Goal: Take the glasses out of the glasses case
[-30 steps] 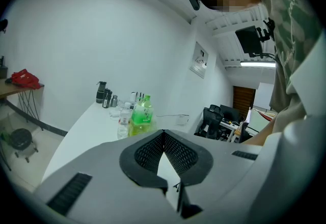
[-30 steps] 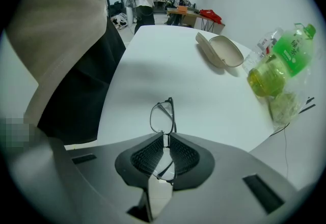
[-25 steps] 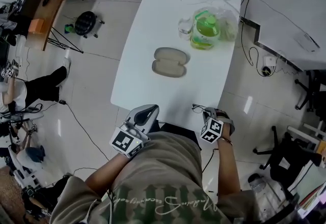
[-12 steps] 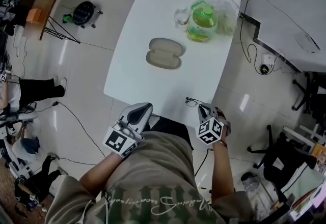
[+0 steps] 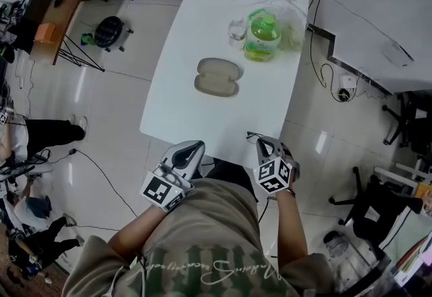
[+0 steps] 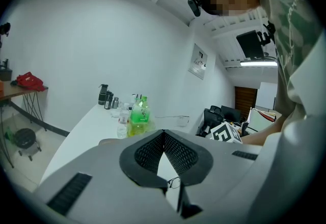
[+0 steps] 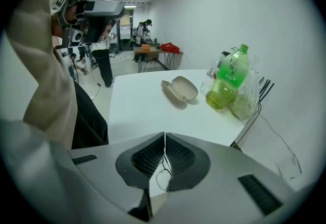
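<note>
**Containers.** The glasses case (image 5: pixel 217 77) lies open on the white table (image 5: pixel 196 113), both shells facing up and both empty. Farther along the table stands a green bottle (image 5: pixel 260 36) holding yellow-green liquid. A small clear bottle (image 5: pixel 236 30) is just to its left, and a clear plastic bag (image 5: pixel 287 29) is against its right side.

**Task item.** The glasses (image 5: pixel 254 135) are out of the case. They are at the near right edge of the table, well apart from the case, in the right gripper (image 5: pixel 264 144).

**Jaw state.**
- Right gripper: the jaws are closed onto the thin wire frame of the glasses, with one lens hanging just below the pads.
- Left gripper (image 5: pixel 194 148): the jaws are closed tip to tip and hold nothing. It is at the near table edge, left of the right gripper.

**View differences.**
- Only the head view shows both grippers together.
- The right gripper view shows the frame pinched between the pads. It also shows the inner lining of the case and people standing at the far end of the room.
- The left gripper view shows dark flasks (image 6: pixel 104 94) at the far end of the table. One lens is visible through the gap below its tips.
</note>
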